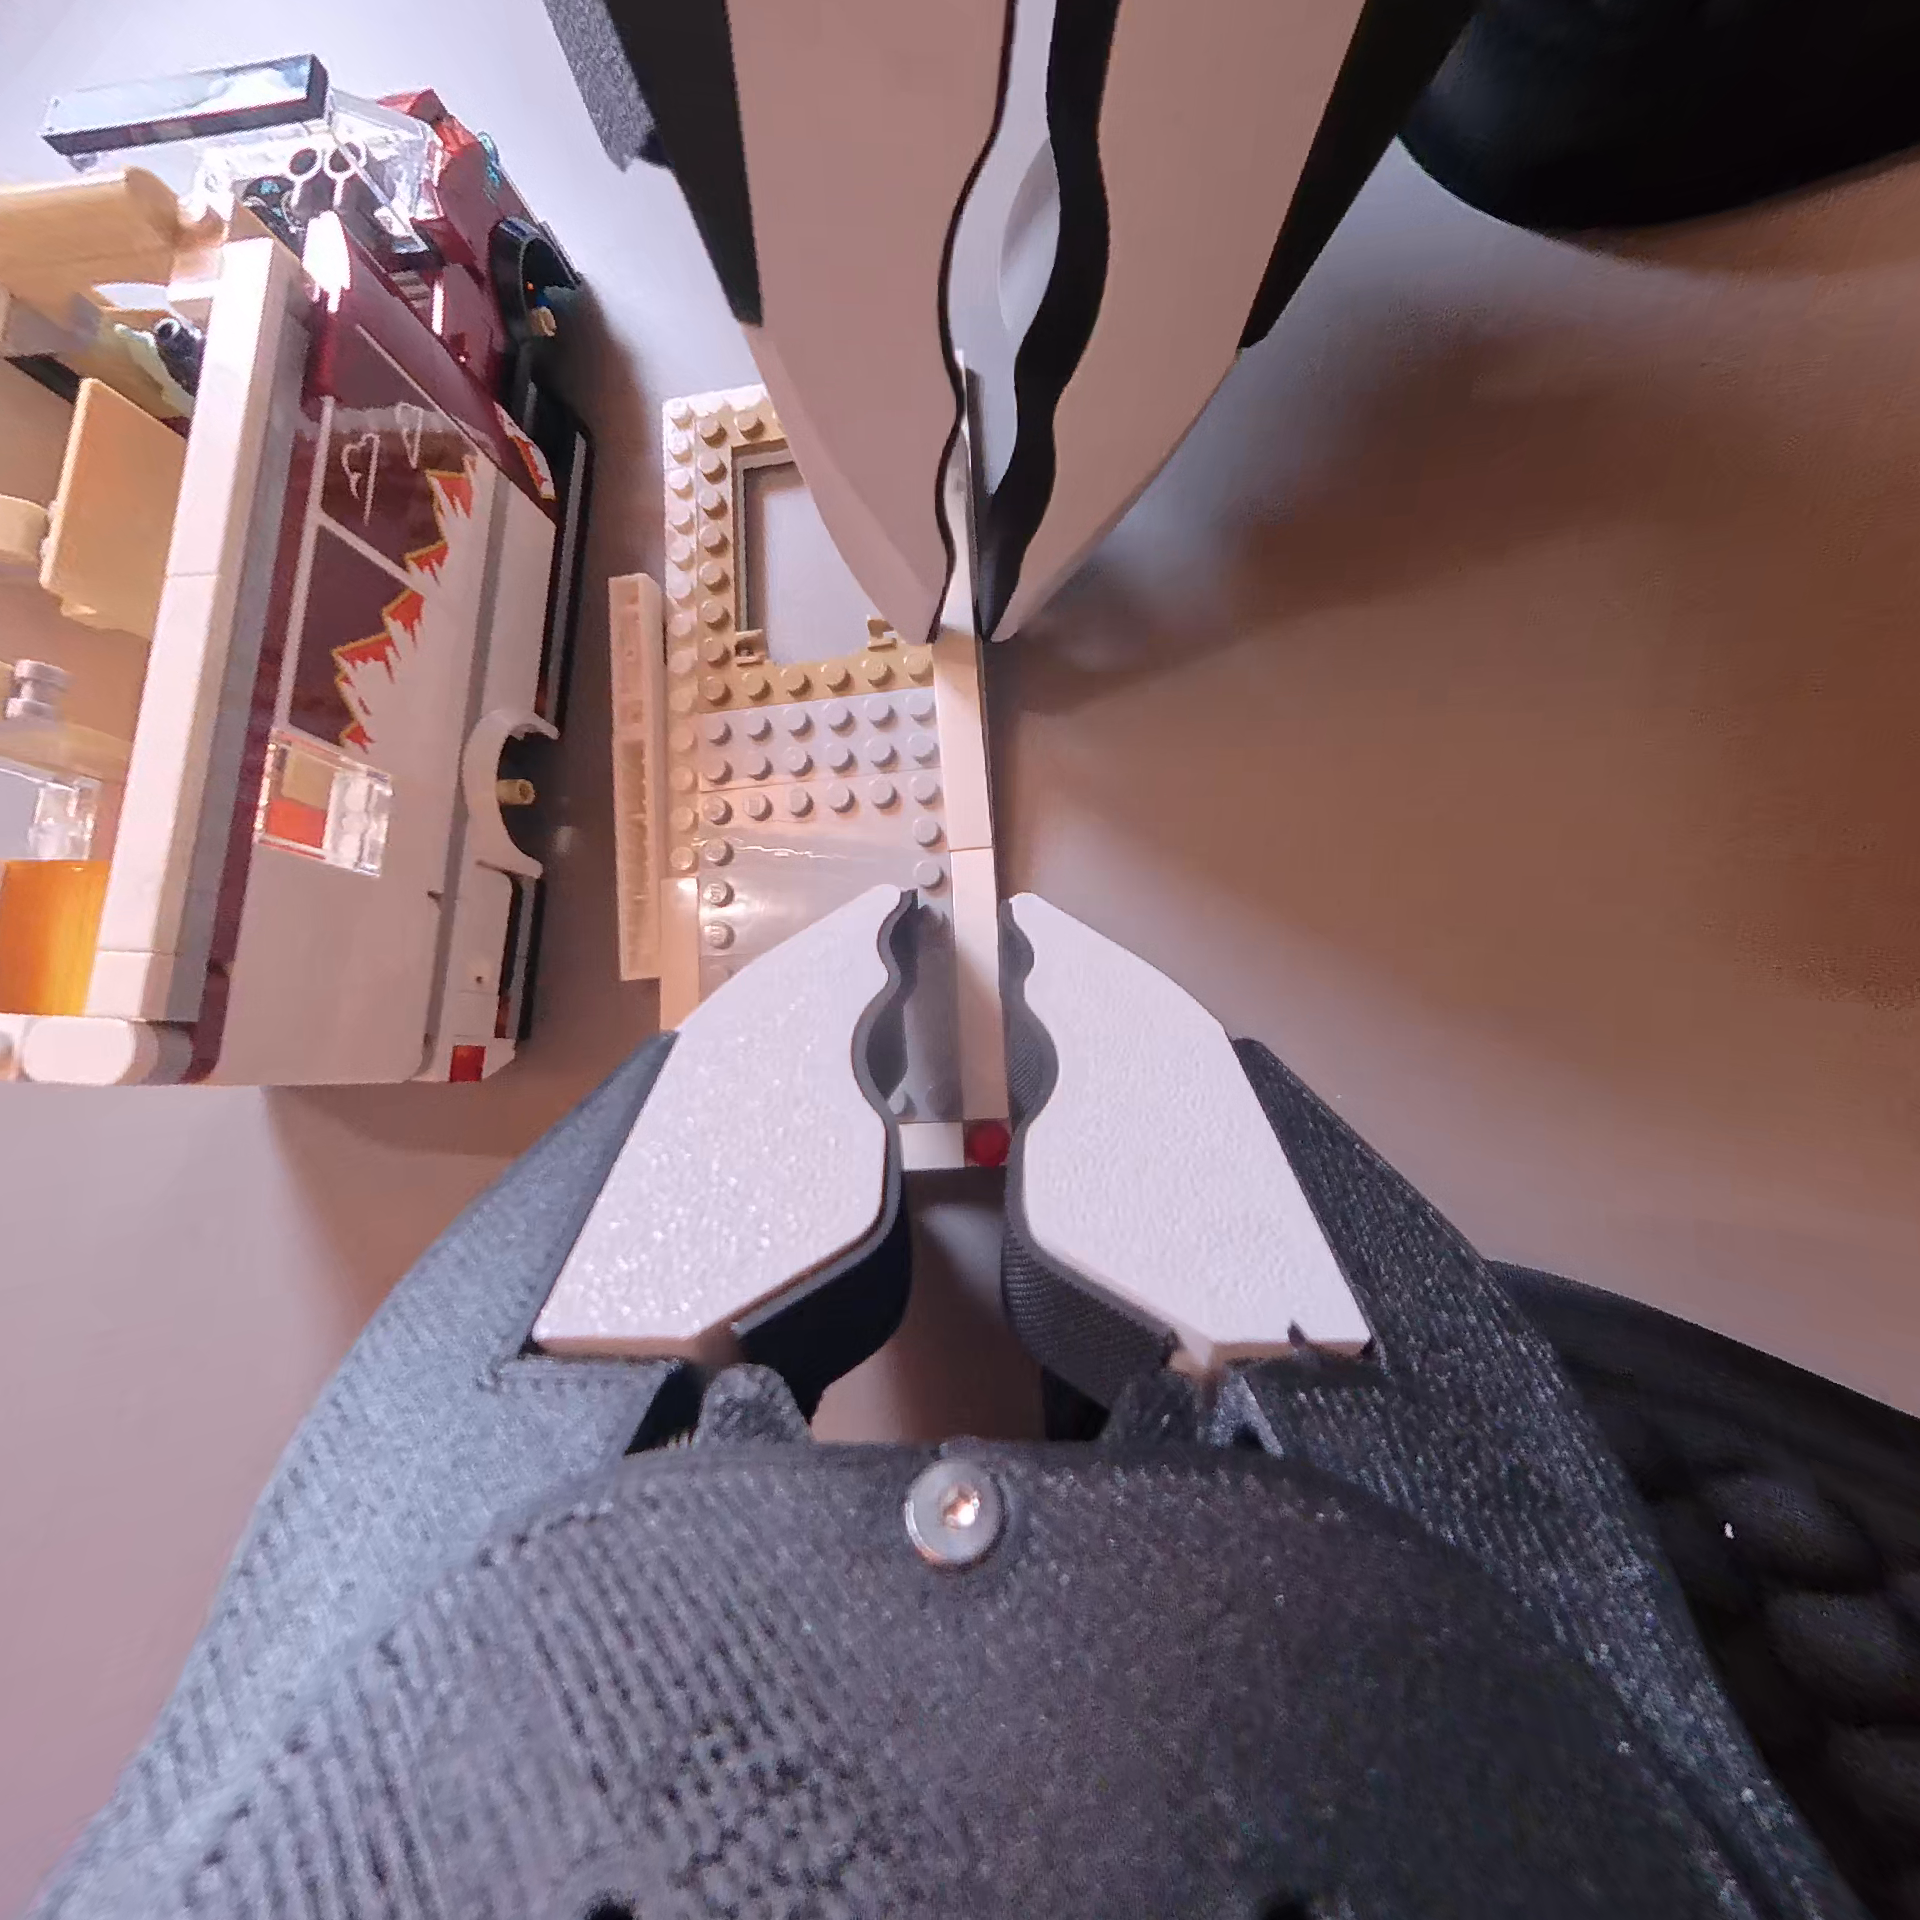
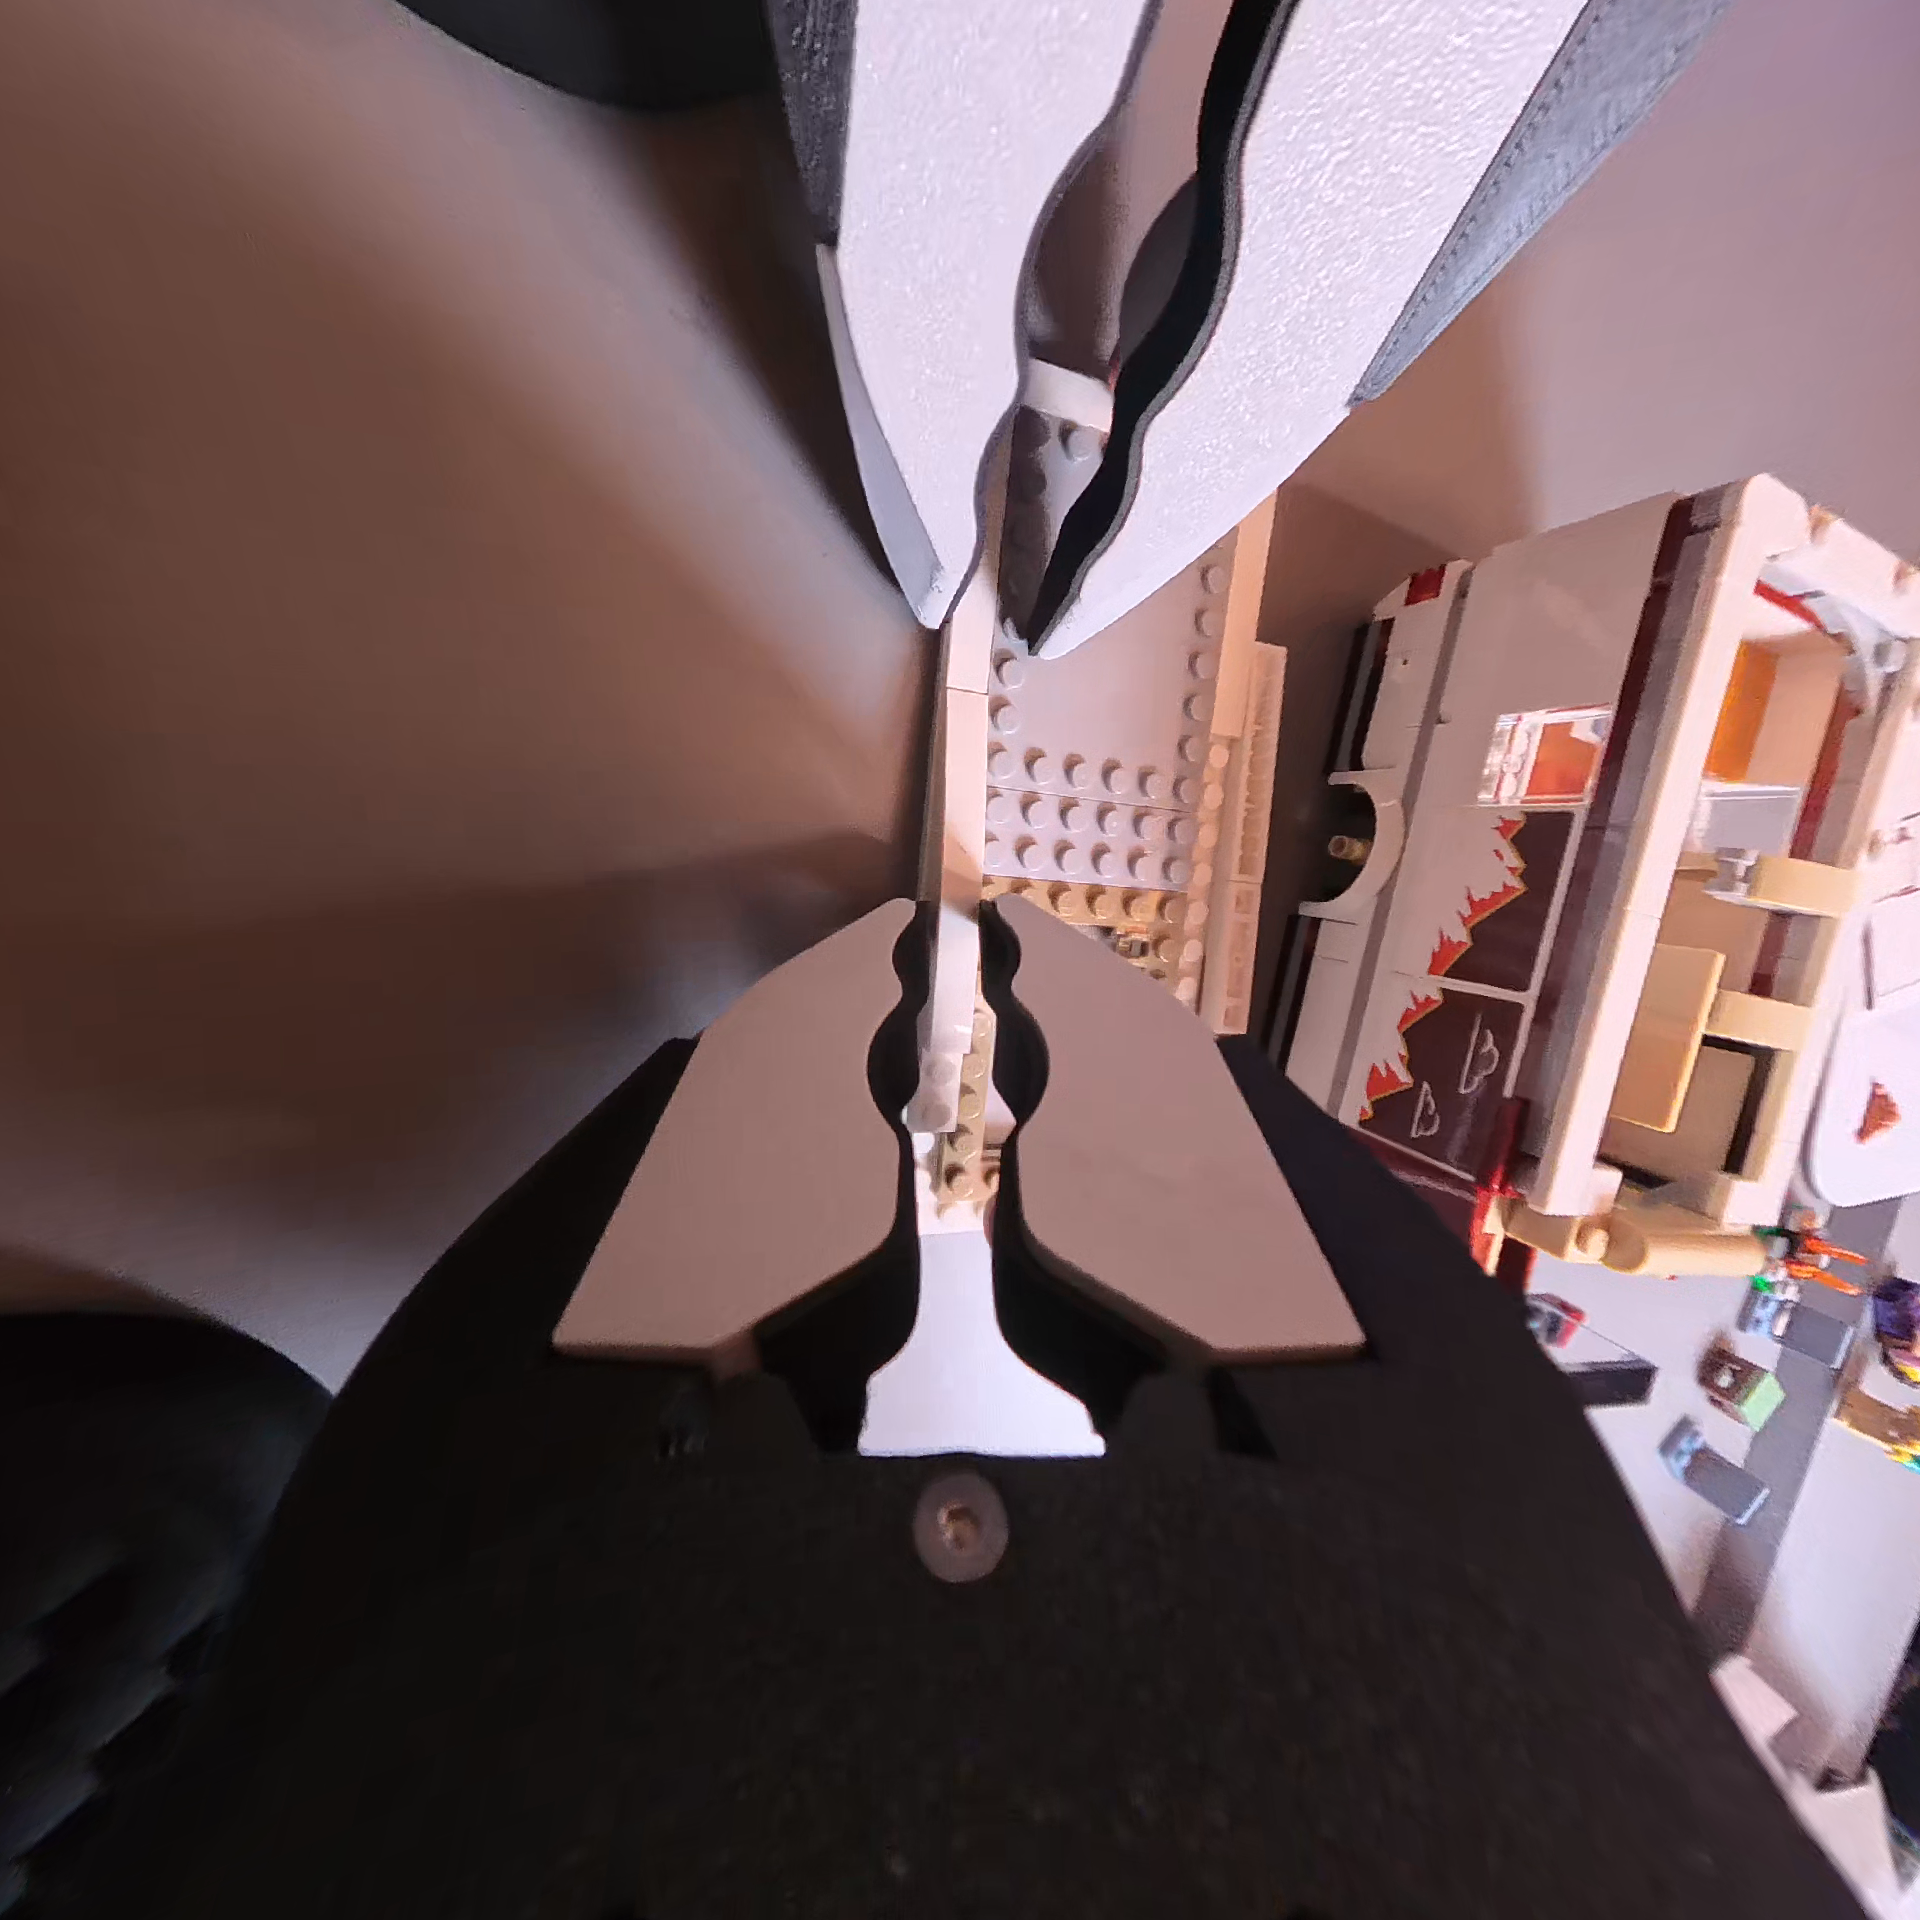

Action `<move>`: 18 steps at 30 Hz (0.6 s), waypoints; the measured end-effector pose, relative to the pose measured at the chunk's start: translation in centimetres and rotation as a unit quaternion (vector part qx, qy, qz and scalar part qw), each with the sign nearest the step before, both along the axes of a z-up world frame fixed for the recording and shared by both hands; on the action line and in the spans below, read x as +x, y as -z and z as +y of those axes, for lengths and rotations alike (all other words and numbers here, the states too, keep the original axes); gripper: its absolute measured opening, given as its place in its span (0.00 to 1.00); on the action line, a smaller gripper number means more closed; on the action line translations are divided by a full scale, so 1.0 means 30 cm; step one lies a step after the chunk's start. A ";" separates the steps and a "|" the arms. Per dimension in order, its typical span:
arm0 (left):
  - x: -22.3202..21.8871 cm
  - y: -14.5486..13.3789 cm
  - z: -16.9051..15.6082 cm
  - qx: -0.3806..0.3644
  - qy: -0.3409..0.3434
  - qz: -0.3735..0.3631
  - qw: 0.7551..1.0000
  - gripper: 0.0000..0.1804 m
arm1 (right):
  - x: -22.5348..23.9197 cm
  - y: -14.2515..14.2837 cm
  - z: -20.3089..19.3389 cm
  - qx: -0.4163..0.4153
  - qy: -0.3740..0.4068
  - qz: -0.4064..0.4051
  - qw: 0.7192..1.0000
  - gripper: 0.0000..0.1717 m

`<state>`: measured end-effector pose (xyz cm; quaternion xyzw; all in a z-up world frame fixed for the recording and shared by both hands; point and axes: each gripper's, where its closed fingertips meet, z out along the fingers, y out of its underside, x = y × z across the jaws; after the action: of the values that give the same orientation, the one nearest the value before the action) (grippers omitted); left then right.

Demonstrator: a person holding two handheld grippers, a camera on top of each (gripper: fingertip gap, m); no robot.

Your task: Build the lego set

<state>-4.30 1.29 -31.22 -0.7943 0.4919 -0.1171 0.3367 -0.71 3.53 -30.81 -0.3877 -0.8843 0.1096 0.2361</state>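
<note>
The left gripper [image 1: 951,914] and the right gripper [image 2: 951,914] face each other and both pinch the same flat panel of toy bricks [image 1: 821,748], each at an opposite end of its white edge strip. In the left wrist view the left gripper's two fingers close from either side on the near end of that strip, where a small red stud [image 1: 985,1143] shows at the corner, and the right gripper reaches in from the top with its fingers drawn tight on the far end. The panel has grey studded plates in the middle, tan studs around a rectangular opening [image 1: 784,540] at the far end, and a white border. It stands on edge, held between the two grippers above a plain table [image 1: 1455,831]. Just beside the panel, on the studded side, stands a large brick-built vehicle [image 1: 343,665] in white and dark red with orange and white jagged trim, tan parts showing inside it. In the right wrist view small loose bricks [image 2: 1745,1361] of several colours lie near the vehicle.
</note>
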 end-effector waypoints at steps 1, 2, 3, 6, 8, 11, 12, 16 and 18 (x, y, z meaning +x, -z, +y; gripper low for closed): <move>0.000 0.000 0.000 0.000 0.000 0.000 1.000 0.08 | 0.001 0.000 0.000 -0.008 0.007 -0.007 1.000 0.05; 0.000 0.000 0.000 0.000 0.000 0.000 1.000 0.08 | 0.001 0.001 0.000 -0.018 0.016 -0.014 1.000 0.05; 0.000 0.000 0.000 0.000 0.000 0.000 1.000 0.08 | 0.001 0.001 -0.001 -0.026 0.022 -0.021 0.999 0.04; -0.001 0.000 -0.002 -0.001 0.000 -0.001 1.000 0.08 | 0.001 0.003 -0.003 -0.025 0.031 -0.034 0.999 0.04; -0.001 0.000 -0.002 -0.001 0.000 -0.001 1.000 0.08 | 0.002 0.005 -0.003 -0.011 0.032 -0.041 0.999 0.04; -0.001 0.000 -0.002 0.001 0.000 0.001 1.000 0.08 | 0.002 0.007 -0.002 0.008 0.032 -0.048 0.998 0.04; -0.001 0.000 -0.002 0.001 0.000 0.001 1.000 0.08 | 0.002 0.008 -0.002 0.019 0.029 -0.049 0.998 0.04; -0.001 0.000 -0.002 0.001 -0.001 0.000 1.000 0.08 | 0.000 0.011 -0.003 0.063 0.019 -0.042 0.997 0.04; -0.002 0.000 -0.002 0.002 0.000 0.001 1.000 0.08 | -0.002 0.012 -0.003 0.070 0.024 -0.034 0.997 0.05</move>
<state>-4.35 1.22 -31.23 -0.7940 0.4922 -0.1152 0.3377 -0.76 3.43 -31.17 -0.3946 -0.8877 0.0288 0.2352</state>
